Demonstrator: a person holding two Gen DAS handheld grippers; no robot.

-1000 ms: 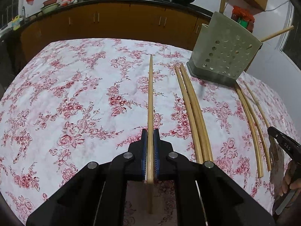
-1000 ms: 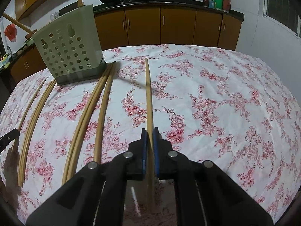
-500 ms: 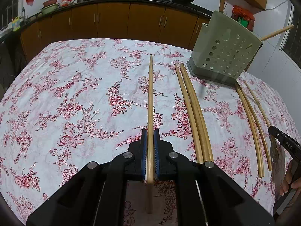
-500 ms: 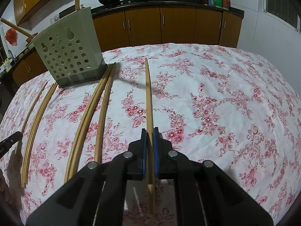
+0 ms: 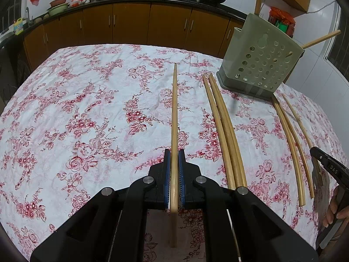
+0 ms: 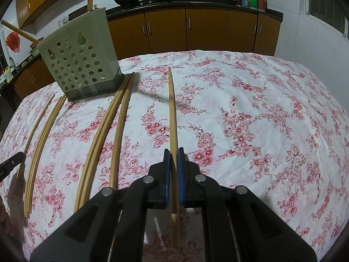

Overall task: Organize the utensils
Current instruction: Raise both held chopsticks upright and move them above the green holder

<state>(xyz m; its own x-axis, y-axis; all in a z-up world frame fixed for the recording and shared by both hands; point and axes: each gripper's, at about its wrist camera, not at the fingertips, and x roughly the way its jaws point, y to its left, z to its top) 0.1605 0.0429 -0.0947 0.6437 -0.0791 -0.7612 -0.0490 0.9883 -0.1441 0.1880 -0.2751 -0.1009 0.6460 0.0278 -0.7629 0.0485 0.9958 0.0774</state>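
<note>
The worktop (image 5: 65, 109) is covered by a floral cloth. A perforated green utensil holder (image 5: 261, 63) is seen at upper right of the left view, with loose chopsticks (image 5: 226, 131) lying below it. One chopstick (image 5: 174, 120) is clamped by the left gripper (image 5: 174, 159), another chopstick (image 6: 172, 118) by the right gripper (image 6: 173, 157), both at frame centre.

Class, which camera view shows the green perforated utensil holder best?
The right wrist view: the utensil holder stands nearer, its holed face, side wall and base all plain. The left wrist view shows the same holder farther off at the right, mostly its holed face.
</note>
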